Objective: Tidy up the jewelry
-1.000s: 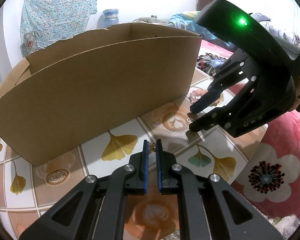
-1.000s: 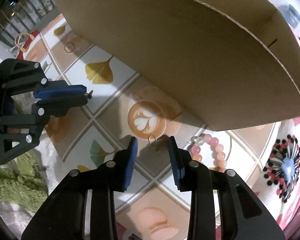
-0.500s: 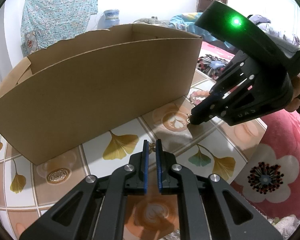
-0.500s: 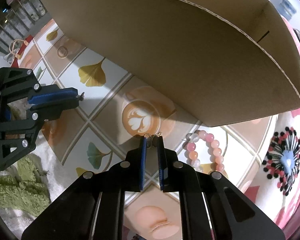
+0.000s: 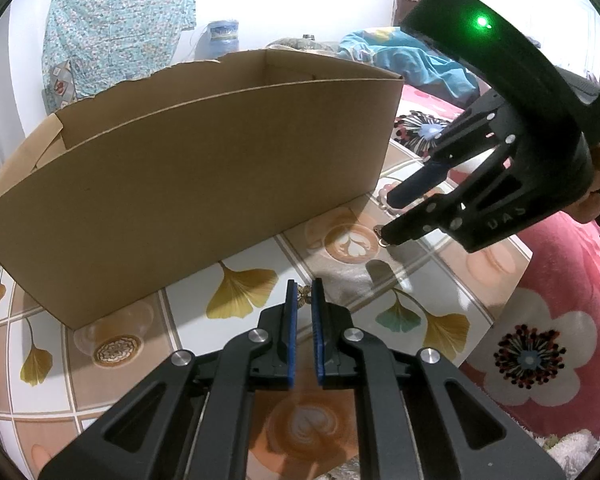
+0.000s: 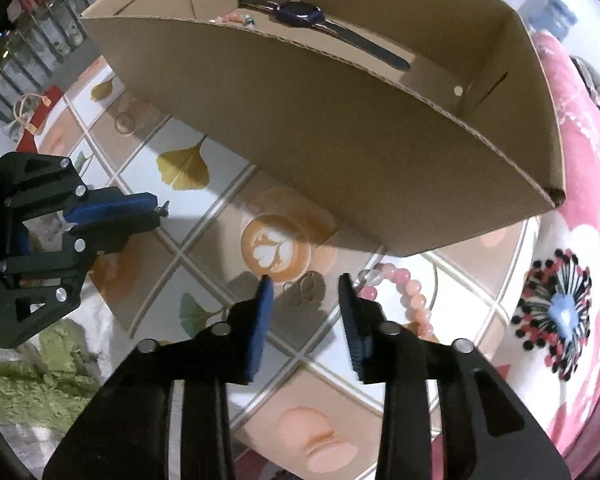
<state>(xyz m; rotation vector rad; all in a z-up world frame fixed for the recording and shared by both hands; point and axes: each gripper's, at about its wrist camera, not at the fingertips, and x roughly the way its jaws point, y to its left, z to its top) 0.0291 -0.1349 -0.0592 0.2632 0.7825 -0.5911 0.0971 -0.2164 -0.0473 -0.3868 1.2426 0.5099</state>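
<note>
- The left hand-held gripper (image 5: 304, 294) is pinched shut on a small butterfly earring (image 5: 303, 293) above the surface (image 5: 332, 276).
- The right hand-held gripper (image 6: 305, 286) is opening over an earring (image 6: 305, 289) lying on the surface, untouched by the pads.
- A bead bracelet (image 6: 410, 294) lies just beside it, near the box (image 6: 340, 132).

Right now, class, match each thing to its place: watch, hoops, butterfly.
Things:
1. watch
2. hoops
3. butterfly

Places:
A. pinched in the left tongs
B. inside the box
C. loose between the right tongs

Pairs: 1-B, 2-C, 3-A. The right tongs' jaws are opening, with the hoops ungripped between them.
</note>
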